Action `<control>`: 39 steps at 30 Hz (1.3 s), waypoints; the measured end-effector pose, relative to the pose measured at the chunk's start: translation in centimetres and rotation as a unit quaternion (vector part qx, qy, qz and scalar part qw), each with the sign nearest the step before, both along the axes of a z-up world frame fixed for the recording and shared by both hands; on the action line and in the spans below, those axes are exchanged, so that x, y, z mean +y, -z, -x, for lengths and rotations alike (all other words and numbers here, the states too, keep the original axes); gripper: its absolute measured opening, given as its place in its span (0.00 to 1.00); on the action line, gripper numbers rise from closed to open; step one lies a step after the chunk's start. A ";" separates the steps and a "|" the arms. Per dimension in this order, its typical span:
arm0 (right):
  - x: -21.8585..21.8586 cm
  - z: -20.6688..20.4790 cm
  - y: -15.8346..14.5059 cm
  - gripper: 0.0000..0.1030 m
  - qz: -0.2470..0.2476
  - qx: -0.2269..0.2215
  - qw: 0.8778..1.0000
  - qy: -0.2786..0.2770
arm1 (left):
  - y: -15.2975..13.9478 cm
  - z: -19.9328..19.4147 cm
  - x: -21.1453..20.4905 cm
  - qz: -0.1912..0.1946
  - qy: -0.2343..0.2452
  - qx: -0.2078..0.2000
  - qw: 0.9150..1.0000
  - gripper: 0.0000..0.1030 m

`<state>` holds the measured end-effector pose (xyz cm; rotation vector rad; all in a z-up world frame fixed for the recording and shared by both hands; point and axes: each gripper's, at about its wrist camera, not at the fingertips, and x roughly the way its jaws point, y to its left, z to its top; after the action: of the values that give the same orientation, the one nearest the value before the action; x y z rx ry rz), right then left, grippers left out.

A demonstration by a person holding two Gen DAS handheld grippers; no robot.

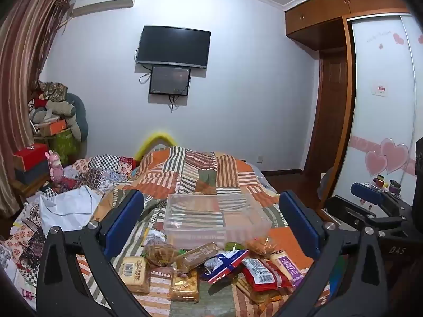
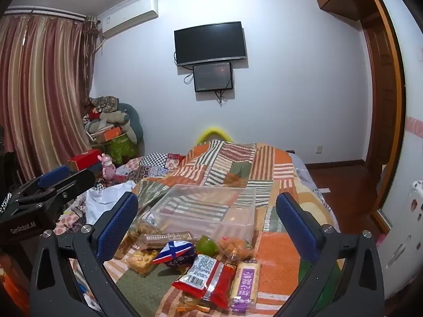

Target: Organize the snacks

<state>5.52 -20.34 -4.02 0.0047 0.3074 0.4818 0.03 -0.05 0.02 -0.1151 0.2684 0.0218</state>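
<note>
bed: patchwork quilt (image 1: pixel 185 174), carries everything; no bench in view
box: clear plastic box (image 1: pixel 211 219), empty, upright, landmark for all below
snacks: loose pile (image 1: pixel 211 266) just in front of box, on the near side, some packets touching its front wall; none inside yet
red packet: (image 2: pixel 208 277) front-right of box, long axis running roughly toward the box
purple-label bar: (image 2: pixel 244 282) just right of red packet, parallel to it
blue-white packet: (image 2: pixel 173 251) front-centre of box, lying crosswise
biscuit packs: (image 1: pixel 134 272) front-left of box, flat
left tongs: (image 1: pixel 216 219) wide open, nothing between pads, hovering over pile, aimed at box
right tongs: (image 2: pixel 208 222) wide open, empty, same aim, offset to box's right
nearer hand: judgement – right for red packet and purple bar; left for biscuit packs
key relation: pile lies below and ahead of both tongs, box straight beyond; pick needs a dip down, then short carry forward
risk: packets overlap, may drag neighbours
</note>
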 end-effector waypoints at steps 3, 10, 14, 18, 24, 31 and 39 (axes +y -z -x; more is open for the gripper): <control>0.0 0.0 0.0 1.00 -0.002 -0.002 1.000 0.000 | 0.0 -0.2 0.0 -0.007 -0.001 0.001 1.000 1.00; 0.0 0.0 0.0 1.00 0.000 0.001 1.000 -0.001 | -0.5 0.1 -0.2 -0.003 0.004 -0.007 1.000 1.00; -0.2 0.1 -0.2 1.00 0.001 -0.002 1.000 0.000 | -0.1 0.4 -0.4 -0.012 0.003 -0.015 1.000 1.00; -0.2 0.0 -0.2 1.00 -0.003 -0.001 1.000 0.001 | 0.0 0.5 -0.3 -0.011 0.005 -0.016 1.000 1.00; -0.2 0.0 -0.4 1.00 -0.005 -0.001 1.000 0.000 | 0.0 0.4 -0.2 -0.008 0.009 -0.014 1.000 1.00; -0.3 0.1 -0.3 1.00 -0.007 -0.003 1.000 -0.001 | 0.0 0.4 -0.1 -0.006 0.008 -0.014 1.000 1.00; -0.4 0.2 -0.4 1.00 -0.008 -0.006 1.000 -0.001 | 0.1 0.2 -0.1 -0.004 0.008 -0.012 1.000 1.00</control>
<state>5.32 -20.73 -3.59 0.0177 0.2921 0.4868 -0.19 -0.12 -0.04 -0.1049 0.2447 0.0065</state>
